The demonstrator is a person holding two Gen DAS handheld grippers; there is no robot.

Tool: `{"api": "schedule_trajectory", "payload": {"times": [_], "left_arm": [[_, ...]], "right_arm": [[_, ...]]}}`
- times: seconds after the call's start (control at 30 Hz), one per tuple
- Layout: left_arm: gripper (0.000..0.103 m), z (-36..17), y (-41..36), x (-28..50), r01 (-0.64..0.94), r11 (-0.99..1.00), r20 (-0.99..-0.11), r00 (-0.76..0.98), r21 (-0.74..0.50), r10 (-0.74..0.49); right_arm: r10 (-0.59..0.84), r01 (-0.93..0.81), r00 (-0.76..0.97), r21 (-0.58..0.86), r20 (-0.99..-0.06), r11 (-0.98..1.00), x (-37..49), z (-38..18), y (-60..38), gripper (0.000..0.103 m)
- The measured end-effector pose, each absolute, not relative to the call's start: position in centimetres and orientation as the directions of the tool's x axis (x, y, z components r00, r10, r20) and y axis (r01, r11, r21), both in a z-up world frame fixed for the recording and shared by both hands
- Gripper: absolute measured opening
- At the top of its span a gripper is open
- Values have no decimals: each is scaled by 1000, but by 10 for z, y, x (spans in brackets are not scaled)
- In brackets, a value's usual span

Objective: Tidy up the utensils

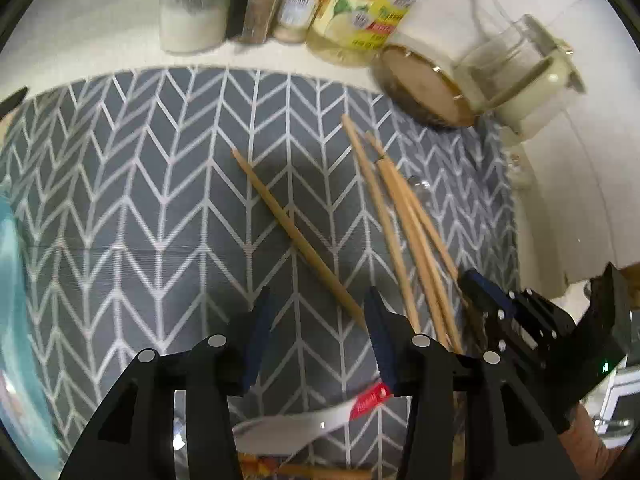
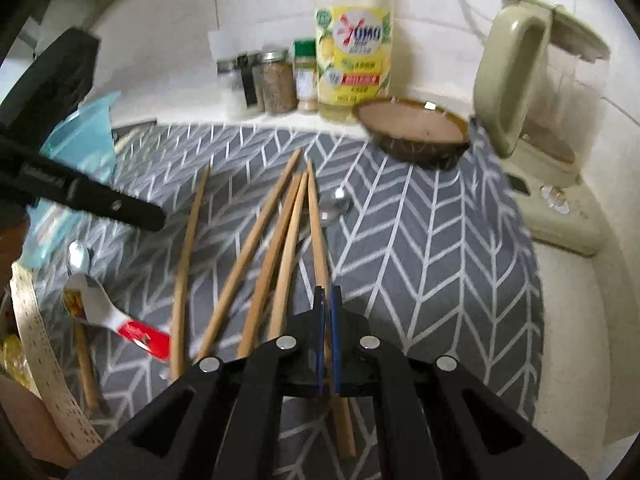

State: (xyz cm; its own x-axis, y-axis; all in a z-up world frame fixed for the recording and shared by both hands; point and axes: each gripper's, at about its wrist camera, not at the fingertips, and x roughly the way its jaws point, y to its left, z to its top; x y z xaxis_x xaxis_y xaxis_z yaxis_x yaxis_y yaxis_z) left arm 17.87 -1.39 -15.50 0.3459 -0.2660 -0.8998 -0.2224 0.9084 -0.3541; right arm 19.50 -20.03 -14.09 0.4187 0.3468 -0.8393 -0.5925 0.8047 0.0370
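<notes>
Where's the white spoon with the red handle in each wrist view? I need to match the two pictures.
Left wrist view: the white spoon with the red handle lies at the bottom centre, partly behind the left gripper's jaws.
Right wrist view: it lies at the lower left, on the mat.
Shared landmark: the yellow-labelled dish soap bottle at the back.

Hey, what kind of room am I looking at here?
Most likely a home kitchen counter: spice jars and a lemon dish-soap bottle stand against the wall, with wooden chopsticks scattered on a grey patterned mat.
</notes>
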Motion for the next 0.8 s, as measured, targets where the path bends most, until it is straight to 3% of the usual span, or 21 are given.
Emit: {"api": "schedule_trajectory", "payload": {"times": [0.03,0.13,0.17,0.27,0.4,0.43,0.53,0.67,0.8], "left_arm": [[47,-160,-15,183,-235,905,-903,337,-356,-267],[48,-164,-20,190,-252,904,-903,352,-345,-247],[48,-165,-23,193,-248,910,-907,350,-332,-235],[48,-164,-37,202,-211,947,-925,346,-241,-158],[24,-163,-47,203,-201,972,-935,351,-124,-46],[21,-162,-45,202,-205,970,-932,360,-130,-49],[17,-162,-40,201,-207,961,-925,368,-181,-95],[10,-160,-54,199,-122,959,-911,364,-255,-196],[7,-150,-51,193,-112,927,-878,379,-358,-293]], "right_arm": [[347,-594,423,32,-837,804,195,-140,-202,12],[348,-601,412,36,-842,799,197,-141,-204,48],[351,-603,404,43,-845,797,198,-142,-205,50],[356,-624,367,57,-859,780,200,-147,-204,50],[338,-651,371,17,-865,759,200,-149,-198,50],[337,-656,366,16,-867,754,201,-149,-198,49],[322,-659,363,3,-875,752,202,-147,-194,10],[324,-626,351,37,-878,779,204,-147,-196,8],[485,-490,287,309,-826,815,215,-137,-226,8]]}}
